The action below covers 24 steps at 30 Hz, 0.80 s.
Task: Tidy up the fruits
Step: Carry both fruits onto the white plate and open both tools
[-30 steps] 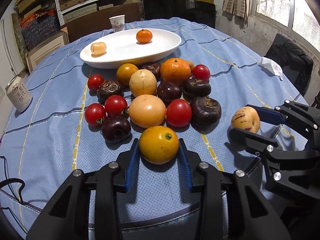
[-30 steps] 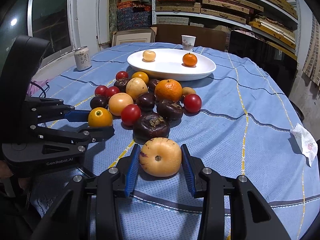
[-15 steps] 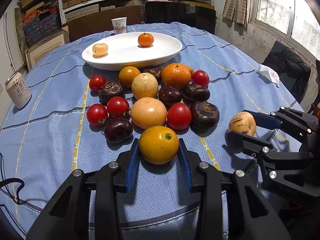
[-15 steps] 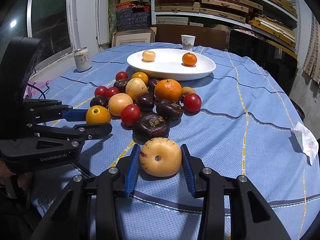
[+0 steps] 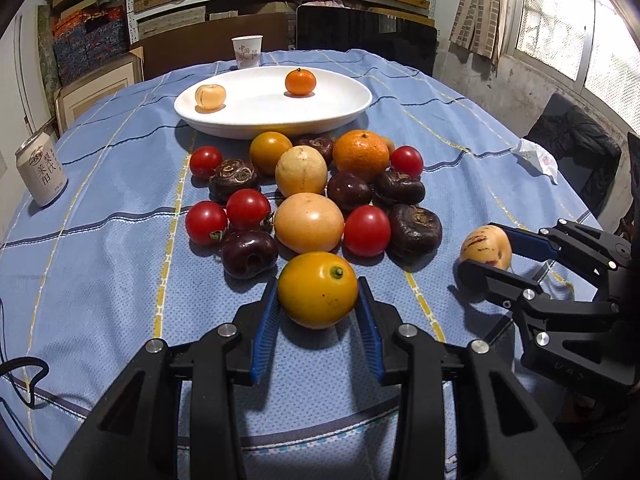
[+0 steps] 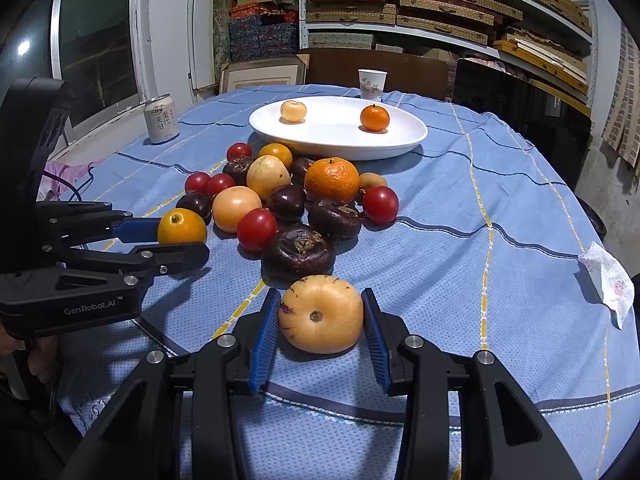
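My left gripper point(image 5: 318, 300) is shut on a yellow-orange tomato point(image 5: 318, 288), held just above the blue cloth; it also shows in the right wrist view point(image 6: 182, 226). My right gripper point(image 6: 320, 316) is shut on a pale yellow purple-streaked melon point(image 6: 322, 314), which also shows in the left wrist view point(image 5: 486, 247). A pile of red tomatoes, dark water chestnuts, an orange point(image 5: 361, 156) and pale fruits lies ahead. A white oval plate point(image 5: 344, 114) beyond the pile holds a small orange point(image 5: 300, 82) and a pale fruit point(image 5: 210, 97).
A drink can point(image 5: 42, 174) stands at the table's left edge. A paper cup point(image 5: 247, 51) stands behind the plate. A crumpled tissue point(image 5: 538, 158) lies at the right. Shelves and boxes line the wall behind the round table.
Both grippers have lifted and drawn back slightly with their fruits held; the pile and plate look a little farther and lower in view.
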{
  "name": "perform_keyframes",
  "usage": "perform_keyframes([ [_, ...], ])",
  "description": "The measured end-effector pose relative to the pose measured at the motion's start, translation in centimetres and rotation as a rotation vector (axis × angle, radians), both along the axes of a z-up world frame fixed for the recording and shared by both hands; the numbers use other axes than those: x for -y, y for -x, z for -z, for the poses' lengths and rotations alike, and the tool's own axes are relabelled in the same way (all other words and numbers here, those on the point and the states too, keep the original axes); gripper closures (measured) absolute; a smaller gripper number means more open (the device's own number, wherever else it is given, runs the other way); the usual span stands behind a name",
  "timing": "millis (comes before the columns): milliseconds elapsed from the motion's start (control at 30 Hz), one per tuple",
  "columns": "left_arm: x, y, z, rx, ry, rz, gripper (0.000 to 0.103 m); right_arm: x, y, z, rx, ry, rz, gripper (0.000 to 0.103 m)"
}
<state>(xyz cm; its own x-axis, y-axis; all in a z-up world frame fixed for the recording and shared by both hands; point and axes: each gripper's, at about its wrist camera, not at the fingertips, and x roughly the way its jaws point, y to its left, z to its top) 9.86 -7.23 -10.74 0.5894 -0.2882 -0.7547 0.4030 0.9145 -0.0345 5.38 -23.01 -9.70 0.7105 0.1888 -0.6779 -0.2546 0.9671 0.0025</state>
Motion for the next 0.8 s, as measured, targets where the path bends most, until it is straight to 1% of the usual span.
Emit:
perform_keyframes([
  [133,-0.7,0.0,-0.5,-0.004,0.014,-0.008,0.066,0.0,0.0,-0.1,0.000,0.013,0.007,0.062],
  [200,-1.3,-0.2,-1.5,-0.007,0.035,-0.012,0.066,-0.1,0.0,-0.6,0.003,0.031,0.000,0.062],
  [267,-2.0,-0.9,-2.8,-0.005,0.063,-0.018,0.066,0.0,-0.3,-1.6,0.021,0.037,-0.008,0.062],
  [367,-2.6,-2.4,-4.7,0.007,0.086,-0.026,0.066,0.3,-1.4,-3.9,0.057,0.040,-0.015,0.062],
  [433,-3.0,-4.3,-6.2,0.005,0.110,-0.031,0.066,0.5,-3.0,-5.7,0.089,0.070,-0.009,0.062],
  [500,-2.8,-6.6,-7.8,0.005,0.123,-0.028,0.066,0.7,-4.8,-7.2,0.111,0.077,-0.014,0.062],
  [633,-1.4,-11.8,-9.9,0.013,0.124,-0.030,0.066,1.2,-10.5,-9.8,0.133,0.074,-0.018,0.062],
  [700,-0.5,-15.2,-10.0,-0.011,0.132,-0.038,0.066,1.2,-13.1,-10.2,0.134,0.079,-0.017,0.062],
  [767,0.1,-18.2,-9.5,-0.034,0.132,-0.056,0.066,1.3,-16.8,-9.8,0.120,0.091,-0.012,0.062],
  [800,0.5,-19.9,-9.0,-0.046,0.124,-0.067,0.066,1.2,-17.9,-9.5,0.108,0.091,-0.013,0.062],
])
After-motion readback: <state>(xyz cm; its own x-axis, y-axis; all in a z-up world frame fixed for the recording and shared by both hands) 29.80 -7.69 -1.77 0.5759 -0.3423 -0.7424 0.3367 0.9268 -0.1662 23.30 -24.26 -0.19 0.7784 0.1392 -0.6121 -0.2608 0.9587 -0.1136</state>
